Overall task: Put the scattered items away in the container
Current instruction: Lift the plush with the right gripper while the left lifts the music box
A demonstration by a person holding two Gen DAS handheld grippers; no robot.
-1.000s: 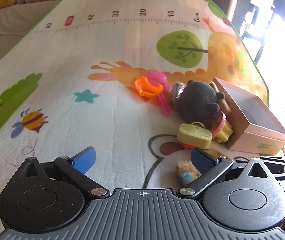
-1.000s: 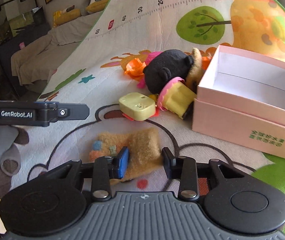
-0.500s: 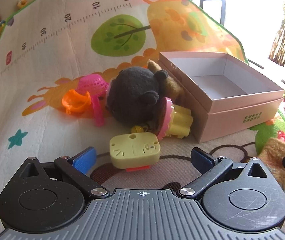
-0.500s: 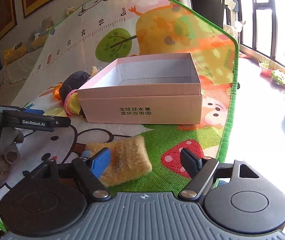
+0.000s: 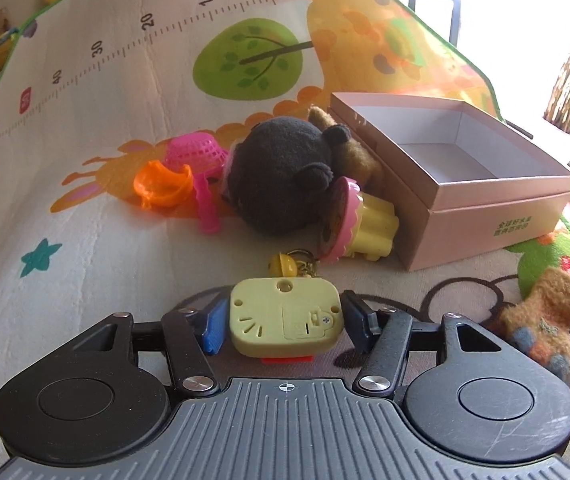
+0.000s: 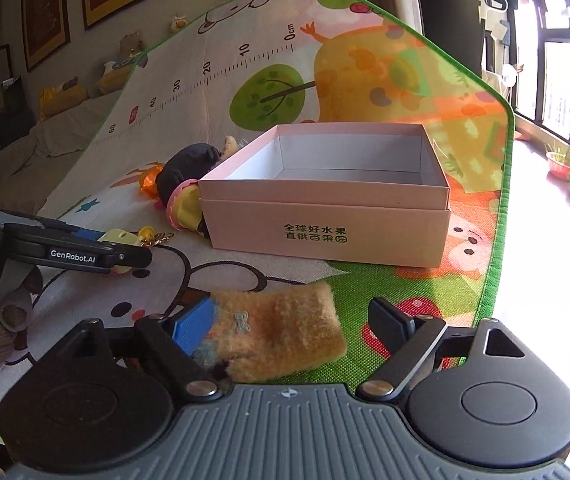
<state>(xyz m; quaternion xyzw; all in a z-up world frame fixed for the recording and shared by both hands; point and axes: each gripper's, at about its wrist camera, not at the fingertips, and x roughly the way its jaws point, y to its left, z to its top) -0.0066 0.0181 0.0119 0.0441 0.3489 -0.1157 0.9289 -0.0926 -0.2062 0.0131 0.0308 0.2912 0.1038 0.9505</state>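
Observation:
My left gripper (image 5: 287,326) is shut on a pale yellow rectangular toy (image 5: 285,312) low over the play mat, both pads pressed on its sides. An open pink cardboard box (image 5: 485,208) stands to its right, nothing inside. My right gripper (image 6: 291,320) is in front of the box (image 6: 325,232), jaws opening, and a fuzzy orange pouch (image 6: 281,336) lies on the mat between them; only the blue left pad is near it. The pouch (image 5: 545,316) also shows at the right edge of the left wrist view.
A black plush (image 5: 281,176), a yellow and pink cupcake toy (image 5: 373,224), a brown plush, an orange cup (image 5: 163,184), a pink basket (image 5: 197,152) and a small yellow bell keychain (image 5: 283,264) lie left of the box. The mat's green edge (image 6: 497,280) runs right of the box.
My left gripper swung over to the yellow toy and closed on it. My right gripper carried the fuzzy pouch to the front of the box and spread its jaws.

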